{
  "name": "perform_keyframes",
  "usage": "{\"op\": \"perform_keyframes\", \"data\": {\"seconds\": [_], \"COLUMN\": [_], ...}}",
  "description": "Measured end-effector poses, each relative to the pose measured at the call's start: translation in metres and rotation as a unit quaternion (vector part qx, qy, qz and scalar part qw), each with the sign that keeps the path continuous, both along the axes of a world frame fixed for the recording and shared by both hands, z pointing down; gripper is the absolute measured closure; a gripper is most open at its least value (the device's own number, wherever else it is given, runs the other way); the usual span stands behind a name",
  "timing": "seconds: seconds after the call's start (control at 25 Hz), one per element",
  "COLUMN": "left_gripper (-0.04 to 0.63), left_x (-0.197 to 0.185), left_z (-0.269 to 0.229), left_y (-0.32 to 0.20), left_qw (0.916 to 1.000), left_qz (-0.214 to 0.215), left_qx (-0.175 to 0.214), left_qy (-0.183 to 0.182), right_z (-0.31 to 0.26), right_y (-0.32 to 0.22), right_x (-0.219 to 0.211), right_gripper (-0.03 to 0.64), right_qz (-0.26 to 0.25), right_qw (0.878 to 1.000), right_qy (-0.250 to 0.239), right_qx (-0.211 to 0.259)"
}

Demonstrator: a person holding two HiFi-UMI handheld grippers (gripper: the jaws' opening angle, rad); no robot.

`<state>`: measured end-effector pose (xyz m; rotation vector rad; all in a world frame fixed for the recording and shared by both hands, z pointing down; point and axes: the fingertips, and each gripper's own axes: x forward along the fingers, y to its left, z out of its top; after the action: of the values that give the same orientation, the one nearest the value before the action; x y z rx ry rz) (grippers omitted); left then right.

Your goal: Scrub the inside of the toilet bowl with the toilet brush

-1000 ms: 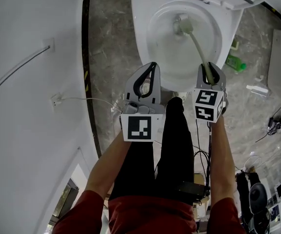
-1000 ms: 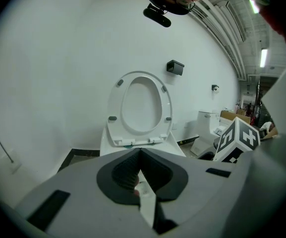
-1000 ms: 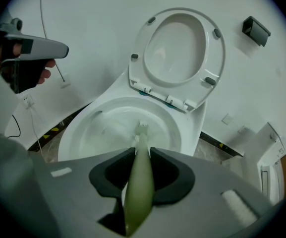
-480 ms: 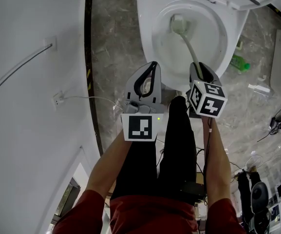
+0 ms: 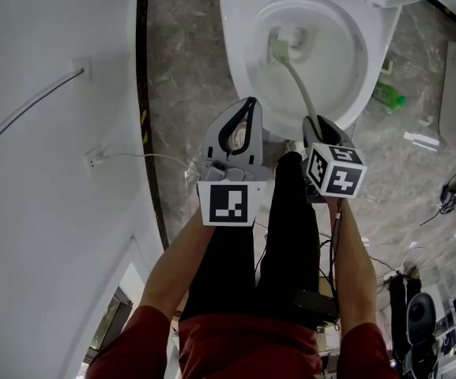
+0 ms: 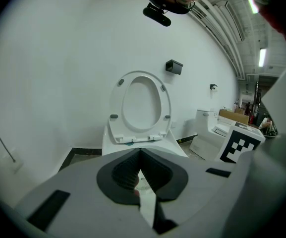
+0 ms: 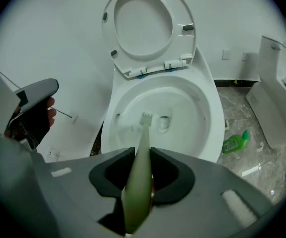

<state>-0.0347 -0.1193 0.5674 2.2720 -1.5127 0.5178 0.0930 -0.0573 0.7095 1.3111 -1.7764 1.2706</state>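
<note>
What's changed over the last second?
The right gripper, shut on the brush, swung left and twisted, sweeping the brush head leftward across the bowl. Nothing was grabbed or released. The left gripper stayed shut, empty and in place.

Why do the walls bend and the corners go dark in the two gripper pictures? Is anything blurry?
Left gripper view: wide-angle lens bows the wall, corners vignetted dark. Right gripper view: same bowing; the toilet brush looks soft near the lens. Head view: evenly lit, mostly sharp.
</note>
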Motion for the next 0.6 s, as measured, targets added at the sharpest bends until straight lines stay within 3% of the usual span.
{"op": "perform_keyframes", "data": {"seconds": [0.2, 0.6], "left_gripper": [0.591, 0.591], "left_x": [0.003, 0.016], "left_z": [0.002, 0.001], "left_y": [0.008, 0.016], "left_qw": [1.0, 0.9999], "left_qz": [0.006, 0.01], "left_qx": [-0.006, -0.006], "left_qy": [-0.004, 0.0], "right_z": [-0.004, -0.015], "right_y": [0.023, 0.054], "right_x": [0.01, 0.041], "right_gripper": [0.511, 0.511], "right_qz": [-0.039, -0.117], "right_qw": [0.999, 0.989], "right_qy": [0.013, 0.087], "right_qx": [-0.013, -0.02]}}
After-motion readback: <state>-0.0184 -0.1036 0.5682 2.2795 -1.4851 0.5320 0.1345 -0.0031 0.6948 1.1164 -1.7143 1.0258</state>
